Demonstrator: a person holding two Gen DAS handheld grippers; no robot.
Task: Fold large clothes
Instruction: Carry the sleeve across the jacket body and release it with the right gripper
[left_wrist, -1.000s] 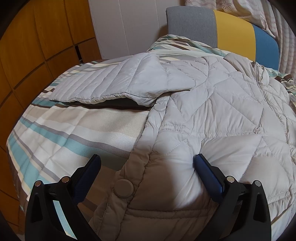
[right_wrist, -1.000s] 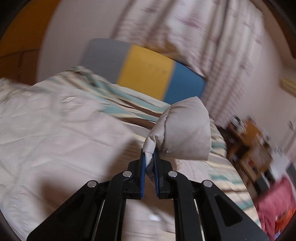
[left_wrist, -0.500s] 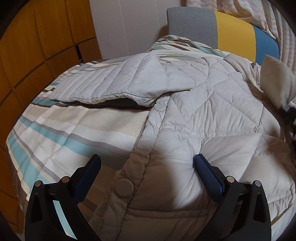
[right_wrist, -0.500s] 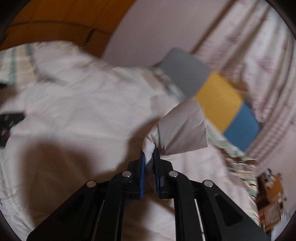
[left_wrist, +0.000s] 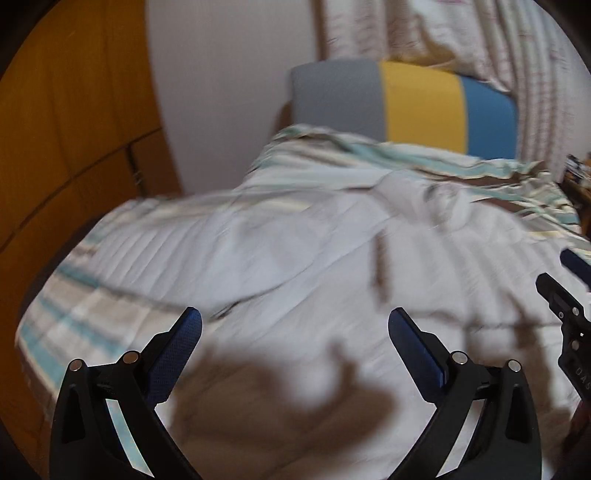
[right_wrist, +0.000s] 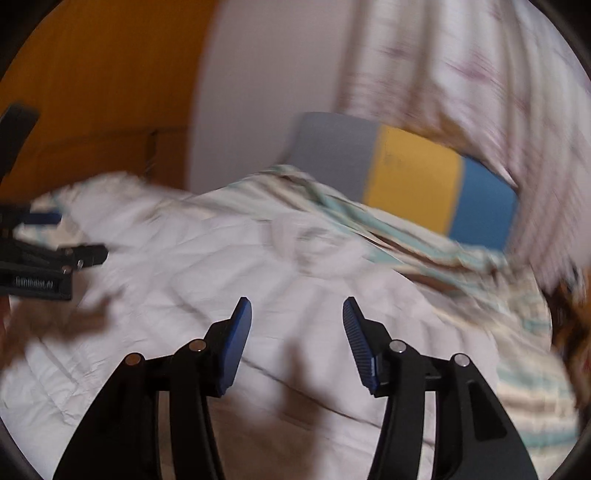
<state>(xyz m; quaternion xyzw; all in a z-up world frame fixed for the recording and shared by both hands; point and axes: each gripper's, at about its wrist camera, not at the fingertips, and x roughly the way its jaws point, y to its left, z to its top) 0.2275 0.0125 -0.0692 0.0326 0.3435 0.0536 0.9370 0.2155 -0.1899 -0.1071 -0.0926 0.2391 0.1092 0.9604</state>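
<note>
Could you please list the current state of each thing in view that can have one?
Left claw: open, holding nothing, above the jacket.
Right claw: open, holding nothing, above the jacket.
Quilted jacket: lying on the bed, held by neither claw; exact fold blurred.
Striped bedspread: spread under the jacket, rumpled near the headboard.
Curtain: drawn.

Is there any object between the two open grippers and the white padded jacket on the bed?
Nothing visible stands in the way. The left gripper and the right gripper are both open, above the jacket, which lies spread on the striped bedcover. Only shadows fall on the fabric. The pictures are blurred, so small things could be missed.
</note>
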